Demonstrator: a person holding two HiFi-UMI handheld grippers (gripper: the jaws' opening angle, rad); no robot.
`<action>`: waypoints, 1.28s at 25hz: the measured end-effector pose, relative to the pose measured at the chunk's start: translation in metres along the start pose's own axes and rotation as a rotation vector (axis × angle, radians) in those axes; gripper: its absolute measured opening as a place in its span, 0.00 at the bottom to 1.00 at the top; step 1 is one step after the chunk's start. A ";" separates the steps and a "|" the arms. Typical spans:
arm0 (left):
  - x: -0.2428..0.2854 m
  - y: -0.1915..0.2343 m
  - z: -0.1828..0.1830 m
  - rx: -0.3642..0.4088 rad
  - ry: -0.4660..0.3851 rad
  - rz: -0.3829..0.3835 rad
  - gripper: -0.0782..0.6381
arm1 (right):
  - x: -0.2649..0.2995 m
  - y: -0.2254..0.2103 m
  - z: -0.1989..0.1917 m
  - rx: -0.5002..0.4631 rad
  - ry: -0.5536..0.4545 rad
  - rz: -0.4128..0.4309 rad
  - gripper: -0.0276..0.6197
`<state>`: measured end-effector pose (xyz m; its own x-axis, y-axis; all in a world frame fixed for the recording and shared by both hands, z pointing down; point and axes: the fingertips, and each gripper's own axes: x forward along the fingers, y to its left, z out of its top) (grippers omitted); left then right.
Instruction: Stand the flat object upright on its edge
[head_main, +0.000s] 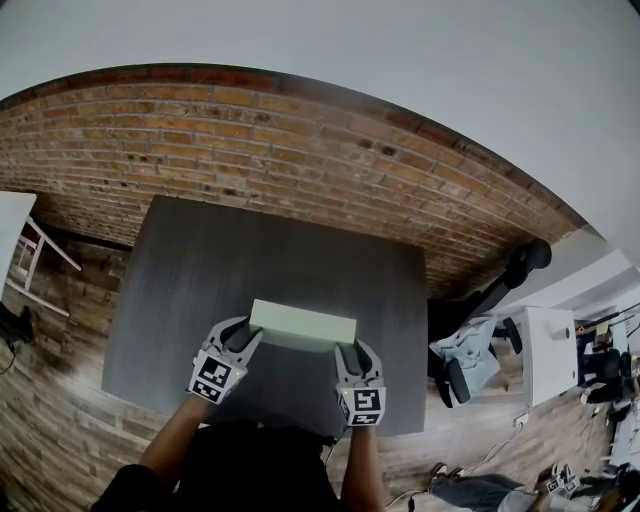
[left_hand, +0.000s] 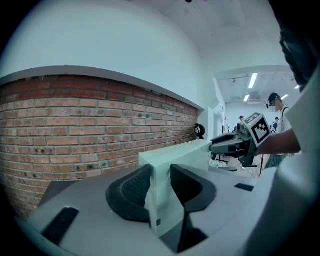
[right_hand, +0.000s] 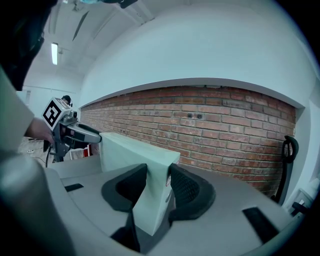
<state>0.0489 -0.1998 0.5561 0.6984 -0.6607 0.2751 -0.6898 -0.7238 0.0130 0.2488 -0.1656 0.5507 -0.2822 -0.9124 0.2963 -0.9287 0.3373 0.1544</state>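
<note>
The flat object is a pale green box (head_main: 303, 325), held upright on a long edge over the near part of the dark grey table (head_main: 200, 260). My left gripper (head_main: 245, 343) is shut on its left end, and my right gripper (head_main: 349, 355) is shut on its right end. In the left gripper view the box (left_hand: 180, 152) runs away between the black pads (left_hand: 131, 192) of the left gripper (left_hand: 161, 192) toward the right gripper (left_hand: 240, 142). The right gripper view shows the box (right_hand: 131, 150) clamped in the right gripper (right_hand: 157, 192), with the left gripper (right_hand: 70, 132) at its far end. Whether the bottom edge touches the table is hidden.
A brick wall (head_main: 300, 150) runs behind the table. A black office chair (head_main: 490, 300) and a white cabinet (head_main: 548, 350) stand to the right. A white table's corner (head_main: 12, 235) shows at the left. The floor is brick-patterned.
</note>
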 end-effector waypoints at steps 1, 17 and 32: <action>0.000 0.000 0.000 0.000 0.000 -0.001 0.31 | 0.000 0.000 0.000 -0.001 -0.001 0.002 0.29; -0.005 -0.002 -0.004 0.015 -0.023 -0.003 0.31 | -0.007 0.003 -0.002 0.035 -0.007 0.002 0.33; -0.019 -0.001 0.008 0.000 -0.068 0.006 0.32 | -0.020 0.002 0.018 0.068 -0.082 -0.045 0.34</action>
<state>0.0375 -0.1877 0.5432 0.7056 -0.6770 0.2091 -0.6941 -0.7198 0.0114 0.2485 -0.1509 0.5285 -0.2562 -0.9432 0.2116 -0.9543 0.2817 0.1002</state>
